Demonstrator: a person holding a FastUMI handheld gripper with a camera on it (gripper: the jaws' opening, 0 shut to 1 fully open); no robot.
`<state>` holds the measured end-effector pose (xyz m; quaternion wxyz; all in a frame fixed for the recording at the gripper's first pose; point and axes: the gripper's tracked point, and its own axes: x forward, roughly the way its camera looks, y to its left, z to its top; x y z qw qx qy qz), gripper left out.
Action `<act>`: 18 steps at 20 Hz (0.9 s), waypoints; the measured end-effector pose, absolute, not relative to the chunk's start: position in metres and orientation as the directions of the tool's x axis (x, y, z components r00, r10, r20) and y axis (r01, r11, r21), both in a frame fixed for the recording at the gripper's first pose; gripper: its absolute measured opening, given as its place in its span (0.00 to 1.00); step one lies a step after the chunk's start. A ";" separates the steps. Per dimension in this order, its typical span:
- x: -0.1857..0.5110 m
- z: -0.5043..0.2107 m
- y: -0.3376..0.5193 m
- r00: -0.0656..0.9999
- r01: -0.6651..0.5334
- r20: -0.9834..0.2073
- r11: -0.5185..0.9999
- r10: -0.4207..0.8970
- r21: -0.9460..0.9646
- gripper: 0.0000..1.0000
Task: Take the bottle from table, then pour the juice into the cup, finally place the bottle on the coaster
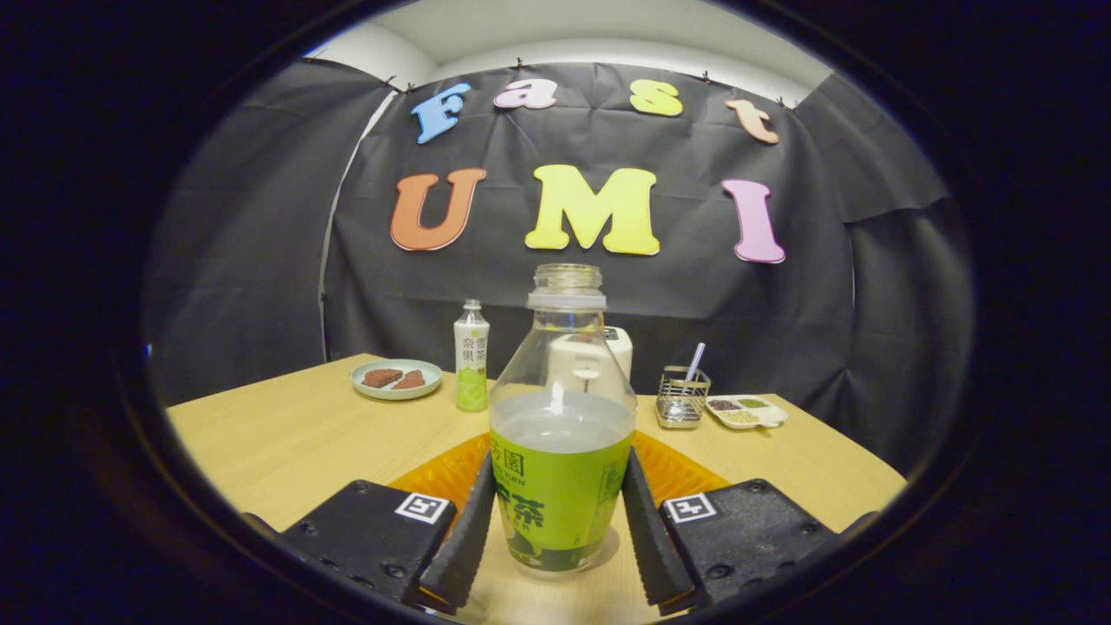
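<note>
Black gripper (pixel 557 521) fingers press both sides of the upright bottle (pixel 561 434).

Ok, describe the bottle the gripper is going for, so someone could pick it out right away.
On the wooden table, look between the gripper fingers: the open bottle stands there, orange coaster just behind. Unlike the slim capped bottle farther back by the plate, it is wide and capless.
</note>
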<state>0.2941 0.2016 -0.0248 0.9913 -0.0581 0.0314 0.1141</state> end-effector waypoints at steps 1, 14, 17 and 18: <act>0.299 -0.027 0.202 0.971 -0.232 -0.078 0.966 0.224 -0.117 0.76; 0.324 -0.053 0.192 0.971 -0.216 -0.135 0.968 0.199 -0.129 0.82; 0.323 -0.051 0.189 0.974 -0.202 -0.134 0.968 0.183 -0.147 0.90; 0.323 -0.050 0.188 0.974 -0.199 -0.134 0.969 0.180 -0.147 0.94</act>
